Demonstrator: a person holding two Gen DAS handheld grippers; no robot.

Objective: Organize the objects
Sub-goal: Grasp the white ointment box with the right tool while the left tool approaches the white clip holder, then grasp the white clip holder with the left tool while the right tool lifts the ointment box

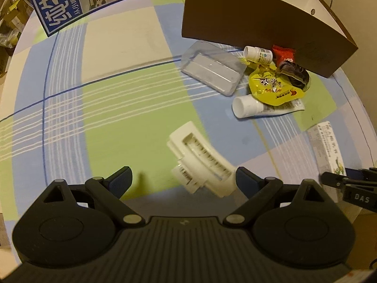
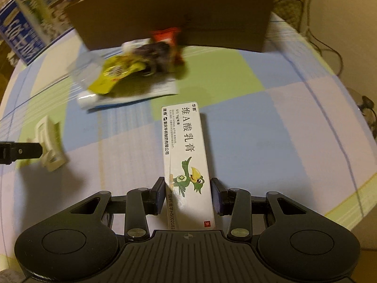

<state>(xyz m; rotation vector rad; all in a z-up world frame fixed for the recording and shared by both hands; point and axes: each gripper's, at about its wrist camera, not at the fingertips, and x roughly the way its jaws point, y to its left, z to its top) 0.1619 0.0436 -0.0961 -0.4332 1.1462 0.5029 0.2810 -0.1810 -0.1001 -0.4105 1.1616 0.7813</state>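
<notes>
My left gripper (image 1: 182, 179) gapes wide around a ribbed white holder (image 1: 200, 160) near the table's (image 1: 122, 37) front edge, open cloth leftward. My right gripper (image 2: 187, 194) straddles a long white carton (image 2: 186, 155), pads (image 2: 218, 197) apparently not quite touching.

The checked-cloth bench (image 1: 106, 94) lies bare across the left and centre of the left wrist frame. A brown cardboard box (image 1: 247, 18) walls the upper right, with a clutter of clear plastic tray (image 1: 212, 73), yellow pouch (image 1: 271, 87) and white tube (image 1: 249, 107) packed against its foot. A blue-and-white printed carton (image 1: 70, 2) blocks the upper left. A white ribbed plastic holder (image 1: 202, 160) sits at lower centre.
</notes>
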